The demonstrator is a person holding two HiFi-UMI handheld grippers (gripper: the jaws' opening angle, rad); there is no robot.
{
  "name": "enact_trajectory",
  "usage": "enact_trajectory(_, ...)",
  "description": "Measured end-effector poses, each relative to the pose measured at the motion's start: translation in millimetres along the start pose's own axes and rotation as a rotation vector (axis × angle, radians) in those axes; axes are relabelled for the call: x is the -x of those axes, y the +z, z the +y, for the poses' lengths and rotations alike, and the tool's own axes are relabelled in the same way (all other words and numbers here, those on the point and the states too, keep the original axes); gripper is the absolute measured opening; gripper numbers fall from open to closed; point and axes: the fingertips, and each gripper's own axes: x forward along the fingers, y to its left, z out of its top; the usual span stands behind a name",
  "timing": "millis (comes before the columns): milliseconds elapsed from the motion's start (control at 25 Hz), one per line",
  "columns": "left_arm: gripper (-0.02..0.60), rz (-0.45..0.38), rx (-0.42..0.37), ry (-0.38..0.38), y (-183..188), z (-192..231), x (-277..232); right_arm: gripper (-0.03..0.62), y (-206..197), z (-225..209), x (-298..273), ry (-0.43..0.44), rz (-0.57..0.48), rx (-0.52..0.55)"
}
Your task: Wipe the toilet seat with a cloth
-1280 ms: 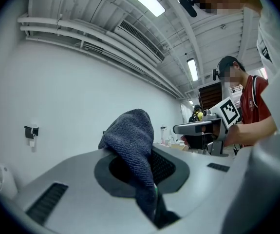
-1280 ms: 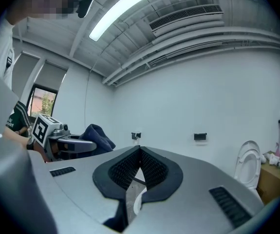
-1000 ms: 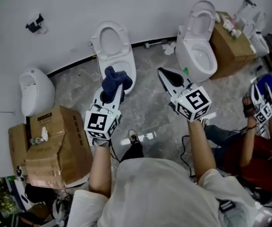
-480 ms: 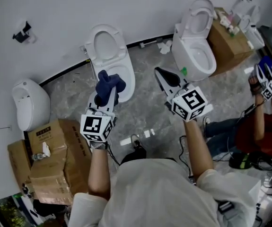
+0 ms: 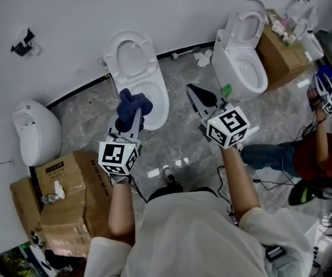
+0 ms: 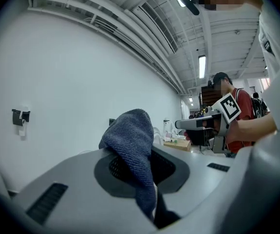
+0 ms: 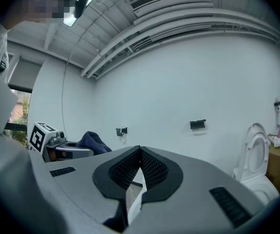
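Note:
A white toilet (image 5: pixel 156 92) with its lid (image 5: pixel 130 57) raised stands against the wall in the head view. My left gripper (image 5: pixel 134 112) is held level in front of the bowl's near left edge, shut on a dark blue cloth (image 5: pixel 133 103). In the left gripper view the bunched cloth (image 6: pixel 133 147) is pinched between the jaws and hangs down. To the toilet's right is my right gripper (image 5: pixel 192 90), shut and empty. In its own view the right gripper (image 7: pixel 140 152) has its pads together, and the cloth (image 7: pixel 94 142) shows at the left.
A second white toilet (image 5: pixel 244 59) stands at the right with a cardboard box (image 5: pixel 282 55) beside it. A urinal (image 5: pixel 34 133) and stacked cardboard boxes (image 5: pixel 67 189) lie at the left. Another person (image 5: pixel 321 149) with grippers crouches at the right edge. Cables trail on the marble floor.
Both grippers have moved a little lower and leftward in the picture, nearer the front of the left toilet. The cloth stays pinched. The person at the right has shifted toward the frame edge.

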Motion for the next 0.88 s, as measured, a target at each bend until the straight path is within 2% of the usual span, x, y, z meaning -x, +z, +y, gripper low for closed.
enact_trajectory(400, 0.043, 0.032, 0.024, -0.001, -22, 41, -19, 0.020, -21, -8, -36, -0.032, 0.036, -0.014)
enact_trajectory(680, 0.043, 0.067, 0.053, -0.005, -43, 57, -49, 0.020, -43, -40, -58, -0.085, 0.040, -0.049)
enact_trajectory(880, 0.043, 0.094, 0.070, -0.001, -63, 74, -86, 0.020, -58, -64, -86, -0.080, 0.064, -0.014)
